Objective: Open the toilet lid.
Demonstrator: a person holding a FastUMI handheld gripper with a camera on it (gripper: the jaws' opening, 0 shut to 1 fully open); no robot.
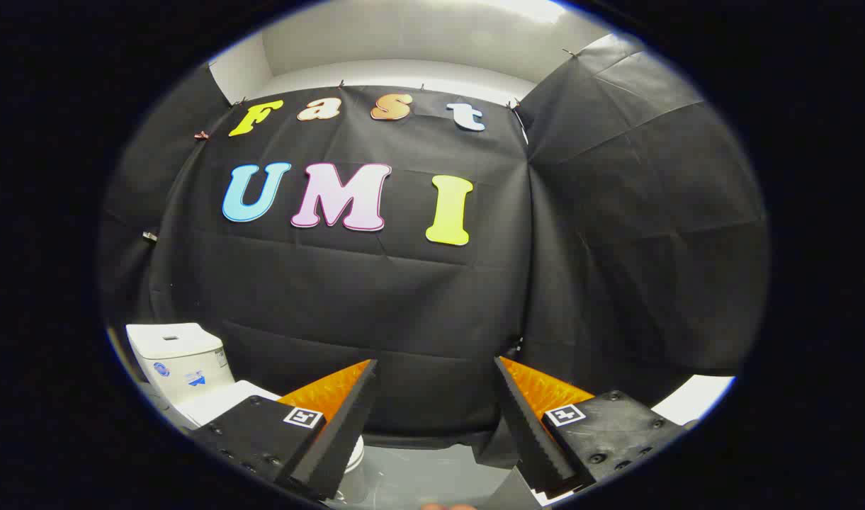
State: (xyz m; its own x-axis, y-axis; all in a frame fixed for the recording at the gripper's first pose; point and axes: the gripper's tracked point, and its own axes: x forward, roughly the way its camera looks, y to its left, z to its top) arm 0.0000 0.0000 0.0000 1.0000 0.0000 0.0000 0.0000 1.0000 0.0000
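Gripper (pixel 436 372) fingers spread wide apart, holding nothing, aimed at black cloth wall (pixel 375 312). White toilet (pixel 184 365) low beyond left finger, lid (pixel 223 399) lying closed, partly hidden.

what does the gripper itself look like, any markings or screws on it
The gripper has two wedge-shaped fingers tapering to points, with serrated ridges along their inner edges. Behind each finger sits a blocky mount dotted with small round screw heads, and each mount carries a square black-and-white fiducial tag. No cables are visible.
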